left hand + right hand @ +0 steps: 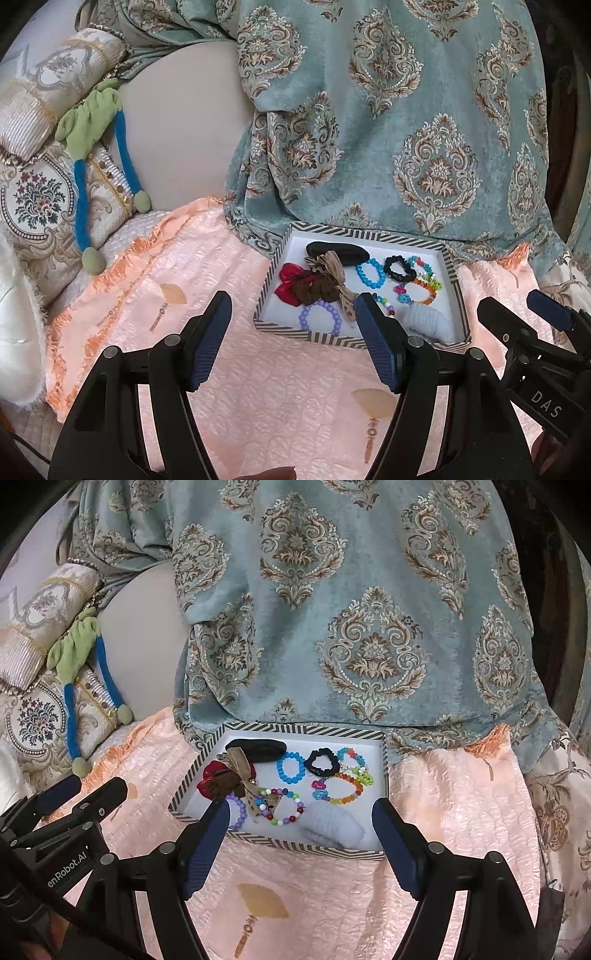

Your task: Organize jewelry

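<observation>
A striped-rim white tray (pixel 267 284) (pixel 184 786) lies on the pink quilt. It holds a blue bead bracelet (pixel 370 273) (pixel 290 767), a purple bead bracelet (pixel 320 316) (pixel 239 812), a black scrunchie (pixel 399 268) (pixel 321 762), multicolour bead bracelets (pixel 419 290) (pixel 341 788), red and brown bows (pixel 295 286) (pixel 221 779), a black clip (pixel 338 251) (pixel 256 747) and a pale ribbed piece (pixel 428 319) (pixel 332 827). My left gripper (pixel 291 312) is open and empty, just short of the tray's near left corner. My right gripper (pixel 301 818) is open and empty over the tray's near edge.
A teal patterned curtain (pixel 388 129) (pixel 332 609) hangs behind the tray. Embroidered cushions (pixel 40 199) and a green-and-blue soft toy (pixel 92 147) (pixel 74 664) lie at the left. The pink quilt (pixel 207 266) (pixel 454 797) spreads around the tray.
</observation>
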The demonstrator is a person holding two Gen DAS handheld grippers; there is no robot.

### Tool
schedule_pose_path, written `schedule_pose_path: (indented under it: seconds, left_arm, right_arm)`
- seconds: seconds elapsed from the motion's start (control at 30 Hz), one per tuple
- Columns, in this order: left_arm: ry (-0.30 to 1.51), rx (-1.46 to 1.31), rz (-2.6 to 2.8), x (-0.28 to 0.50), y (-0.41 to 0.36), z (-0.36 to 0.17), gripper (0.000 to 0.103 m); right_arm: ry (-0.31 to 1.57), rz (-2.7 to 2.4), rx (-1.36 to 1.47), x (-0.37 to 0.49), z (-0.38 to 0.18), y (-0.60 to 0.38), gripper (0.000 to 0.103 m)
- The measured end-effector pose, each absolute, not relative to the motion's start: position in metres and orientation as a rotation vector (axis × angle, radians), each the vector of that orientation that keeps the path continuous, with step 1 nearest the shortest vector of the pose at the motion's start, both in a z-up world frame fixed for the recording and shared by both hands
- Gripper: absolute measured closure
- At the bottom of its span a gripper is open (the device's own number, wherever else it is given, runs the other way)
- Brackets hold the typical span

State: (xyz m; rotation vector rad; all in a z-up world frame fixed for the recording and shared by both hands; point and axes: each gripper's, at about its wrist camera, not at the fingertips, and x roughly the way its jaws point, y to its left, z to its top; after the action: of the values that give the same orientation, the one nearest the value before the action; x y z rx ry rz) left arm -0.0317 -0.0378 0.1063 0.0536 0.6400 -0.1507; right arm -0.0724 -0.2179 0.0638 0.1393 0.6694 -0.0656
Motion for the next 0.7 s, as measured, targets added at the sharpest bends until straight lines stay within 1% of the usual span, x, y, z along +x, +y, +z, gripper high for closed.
schedule_pose_path:
  seconds: [0.7]
  left_arm:
    - [0.647,0.072,-0.129,-0.0266,-0.0405,0.1016,0.033]
  right_arm:
    - [0.693,-0.053,0.137,-0.0643,0.0571,-0.2154,0.026]
